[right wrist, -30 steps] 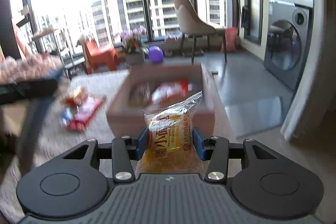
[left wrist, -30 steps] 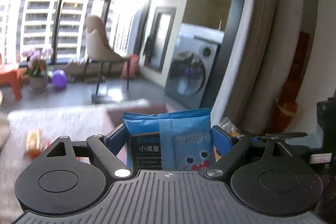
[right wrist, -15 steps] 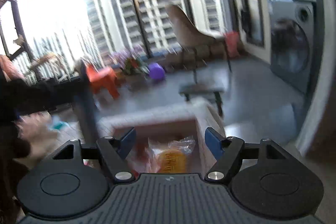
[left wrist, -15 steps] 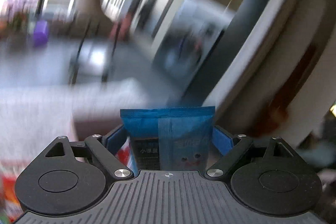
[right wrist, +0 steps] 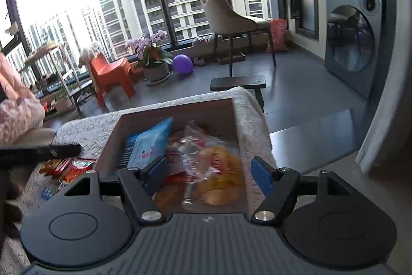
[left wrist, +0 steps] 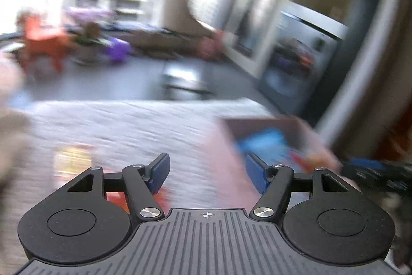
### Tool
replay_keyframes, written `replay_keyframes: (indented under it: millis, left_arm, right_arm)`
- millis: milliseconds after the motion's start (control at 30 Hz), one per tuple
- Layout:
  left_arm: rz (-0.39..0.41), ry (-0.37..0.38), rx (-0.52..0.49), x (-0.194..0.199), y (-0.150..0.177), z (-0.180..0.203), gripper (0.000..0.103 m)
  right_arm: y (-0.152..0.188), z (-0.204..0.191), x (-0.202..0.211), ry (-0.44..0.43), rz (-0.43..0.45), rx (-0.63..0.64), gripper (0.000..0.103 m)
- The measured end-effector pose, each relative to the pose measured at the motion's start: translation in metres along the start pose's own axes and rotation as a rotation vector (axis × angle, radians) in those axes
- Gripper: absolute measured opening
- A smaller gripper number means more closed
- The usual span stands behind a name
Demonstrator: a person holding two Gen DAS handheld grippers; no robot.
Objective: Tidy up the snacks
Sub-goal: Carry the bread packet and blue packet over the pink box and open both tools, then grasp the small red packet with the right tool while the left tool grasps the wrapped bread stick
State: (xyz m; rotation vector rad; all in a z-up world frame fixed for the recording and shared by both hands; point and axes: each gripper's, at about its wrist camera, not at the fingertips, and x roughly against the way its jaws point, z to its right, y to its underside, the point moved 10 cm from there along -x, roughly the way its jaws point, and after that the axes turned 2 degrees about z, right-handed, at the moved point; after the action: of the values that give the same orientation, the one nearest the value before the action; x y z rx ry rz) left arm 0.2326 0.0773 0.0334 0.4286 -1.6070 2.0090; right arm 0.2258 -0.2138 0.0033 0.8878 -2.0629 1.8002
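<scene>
Both packets have just been dropped — the blue foil snack packet (right wrist: 150, 143) and clear-wrapped yellow cake (right wrist: 219, 174) now lie in the brown cardboard box (right wrist: 177, 108). Right gripper (right wrist: 208, 173) hangs empty, jaws apart; left gripper (left wrist: 207, 173), empty, is closing — more loose snacks (right wrist: 68, 168) wait on the cloth.

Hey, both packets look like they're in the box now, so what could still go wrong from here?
1. The blue packet leans against the box wall instead of lying flat; it may slide or block later snacks.
2. The left view is badly blurred, and the left hand-held gripper has empty, closing jaws; a fast swing could miss the loose snacks on the cloth.
3. The right hand-held gripper hangs open over the pile and could snag a wrapper.
</scene>
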Motion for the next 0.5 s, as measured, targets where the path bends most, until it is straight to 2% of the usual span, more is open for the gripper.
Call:
replay_keyframes:
  millis: [100,233,333,367,500]
  left_arm:
    - [0.015,-0.151,0.066,0.006,-0.005,-0.059,0.071]
    - [-0.090,-0.251,0.090,-0.013,0.013,-0.102,0.071]
    - [-0.158,-0.233,0.105,-0.026,0.035,-0.117,0.069]
    - [-0.167,-0.214,0.113,-0.030,0.041,-0.120,0.062]
    - [-0.115,-0.144,0.133,-0.011,0.058,-0.112,0.059]
  right_arm:
    - [-0.003,-0.020,-0.004,0.001,0.000,0.037,0.073]
    - [-0.013,-0.050,-0.004,-0.040,0.001,0.042,0.073]
    - [-0.017,-0.076,-0.004,-0.074,-0.011,0.056,0.073]
    - [-0.018,-0.085,-0.006,-0.077,-0.017,0.065,0.073]
    - [-0.019,-0.117,-0.010,-0.064,-0.035,0.120,0.073]
